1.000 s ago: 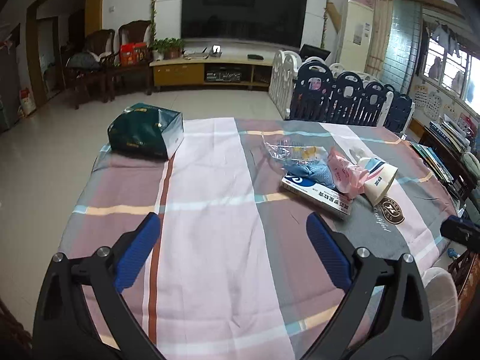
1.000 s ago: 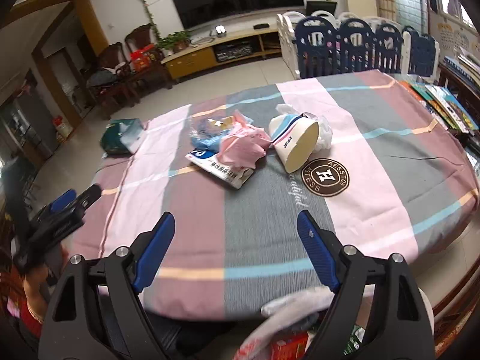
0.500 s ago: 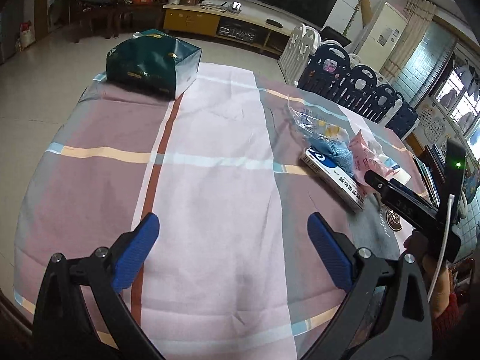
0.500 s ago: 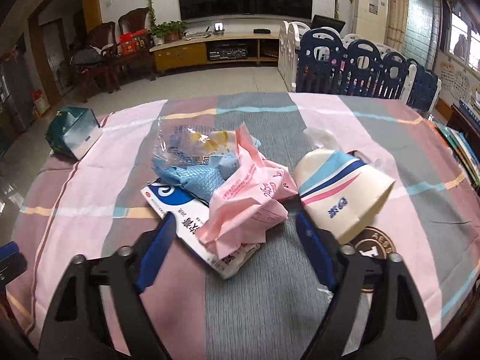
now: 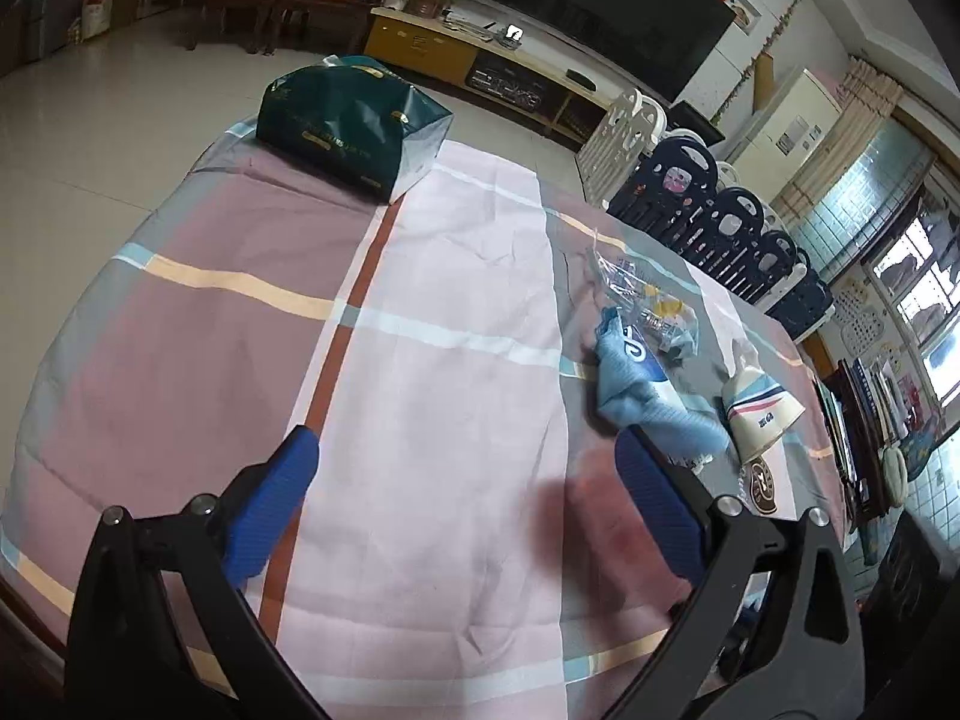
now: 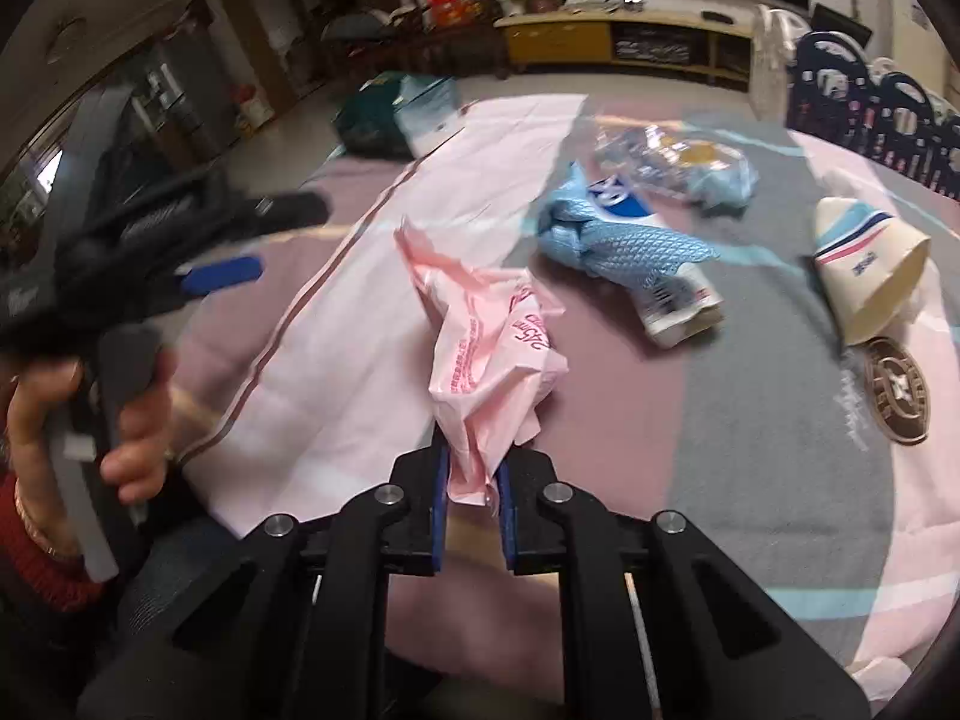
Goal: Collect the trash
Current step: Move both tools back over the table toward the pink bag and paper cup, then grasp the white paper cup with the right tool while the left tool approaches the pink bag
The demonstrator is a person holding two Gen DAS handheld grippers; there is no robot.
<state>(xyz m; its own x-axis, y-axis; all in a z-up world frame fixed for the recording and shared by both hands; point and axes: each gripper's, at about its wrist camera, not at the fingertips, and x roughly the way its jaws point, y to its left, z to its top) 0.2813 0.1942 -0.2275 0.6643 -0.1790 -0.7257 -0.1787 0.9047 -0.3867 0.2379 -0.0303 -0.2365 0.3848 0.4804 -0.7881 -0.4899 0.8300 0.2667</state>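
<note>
Left wrist view: left tongs (image 5: 465, 507) spread wide, empty, tilted down over bare cloth of the tabletop (image 5: 180, 324), likely waiting clear. Blue wrapper (image 5: 645, 387) and paper cup (image 5: 759, 420) lying together at right.

Right wrist view: right tongs (image 6: 474, 495) closing on pink bag (image 6: 492, 360), pads pinching its near end, bag's far end toward the tabletop. Left hand (image 6: 129, 420) gripping its handle at left.
</note>
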